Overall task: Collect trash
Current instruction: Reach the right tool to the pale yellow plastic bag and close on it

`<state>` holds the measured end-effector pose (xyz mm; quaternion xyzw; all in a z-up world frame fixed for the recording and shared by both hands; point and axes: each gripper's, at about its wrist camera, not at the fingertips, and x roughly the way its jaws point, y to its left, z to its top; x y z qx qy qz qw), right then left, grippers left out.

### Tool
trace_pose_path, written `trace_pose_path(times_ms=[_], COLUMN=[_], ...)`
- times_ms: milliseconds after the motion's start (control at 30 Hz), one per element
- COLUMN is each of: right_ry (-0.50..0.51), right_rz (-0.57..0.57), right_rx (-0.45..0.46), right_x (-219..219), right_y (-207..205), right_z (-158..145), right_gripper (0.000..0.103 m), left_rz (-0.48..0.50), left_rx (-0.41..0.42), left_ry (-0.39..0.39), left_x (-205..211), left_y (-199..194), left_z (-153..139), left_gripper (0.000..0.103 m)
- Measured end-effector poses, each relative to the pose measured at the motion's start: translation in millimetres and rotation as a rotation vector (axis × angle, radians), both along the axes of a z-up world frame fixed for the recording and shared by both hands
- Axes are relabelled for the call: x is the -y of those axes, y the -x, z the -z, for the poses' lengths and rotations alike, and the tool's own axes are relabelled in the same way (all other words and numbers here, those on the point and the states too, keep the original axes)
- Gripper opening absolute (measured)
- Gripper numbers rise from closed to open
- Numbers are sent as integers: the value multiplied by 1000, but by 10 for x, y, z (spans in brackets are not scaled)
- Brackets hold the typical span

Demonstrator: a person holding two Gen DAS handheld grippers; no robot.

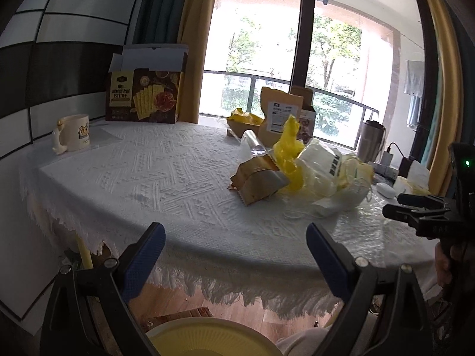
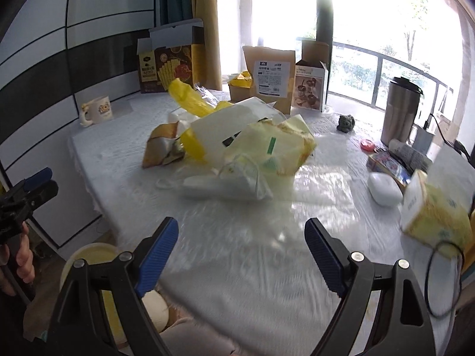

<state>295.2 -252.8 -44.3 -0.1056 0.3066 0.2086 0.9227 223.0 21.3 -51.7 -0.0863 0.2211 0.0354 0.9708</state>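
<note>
A heap of trash lies mid-table on the white tablecloth (image 1: 142, 178): a torn brown foil wrapper (image 1: 256, 182), a yellow plastic bag (image 1: 289, 145), white plastic bags (image 1: 323, 163) and a face mask (image 1: 326, 206). In the right wrist view the same heap shows the wrapper (image 2: 161, 145), yellow bag (image 2: 190, 101), white bag (image 2: 225, 127), a pale yellow packet (image 2: 282, 142) and the mask (image 2: 225, 184). My left gripper (image 1: 236, 244) is open and empty, near the table's front edge. My right gripper (image 2: 242, 241) is open and empty, short of the heap; it also shows in the left wrist view (image 1: 415, 207).
A cracker box (image 1: 145, 95), duck mug (image 1: 72, 133), kraft pouch (image 2: 268, 74) and small carton (image 2: 310, 84) stand at the back. On the right are a steel tumbler (image 2: 400, 109), white earbud case (image 2: 384, 190) and tissue box (image 2: 436, 216). A yellow bin (image 1: 207, 338) sits below.
</note>
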Motion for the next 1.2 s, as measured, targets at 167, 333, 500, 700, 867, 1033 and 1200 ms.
trace_pose_path(times_ms=[167, 333, 500, 700, 867, 1033, 1200], right_ry=[-10, -49, -133, -196, -170, -173, -203], right_rz=[5, 56, 105, 87, 69, 74, 95], right_rx=[9, 15, -28, -143, -140, -60, -12], right_x=[-92, -10, 159, 191, 179, 337, 616], right_y=[-312, -695, -1123, -1364, -1297, -1071, -884], right_z=[-61, -199, -223, -103, -71, -221, -399], right_gripper=[86, 86, 86, 58, 18, 6, 3], left_rz=[-26, -69, -77, -3, 106, 226, 351], left_rx=[-18, -13, 11, 55, 63, 40, -5], left_ry=[9, 5, -9, -18, 6, -4, -64], left_x=[-87, -232, -332, -243, -60, 317, 720], left_y=[-150, -247, -423, -771, -1136, -1427, -1701], left_z=[74, 95, 11, -191, -332, -434, -426], left_gripper=[96, 96, 96, 96, 96, 96, 88])
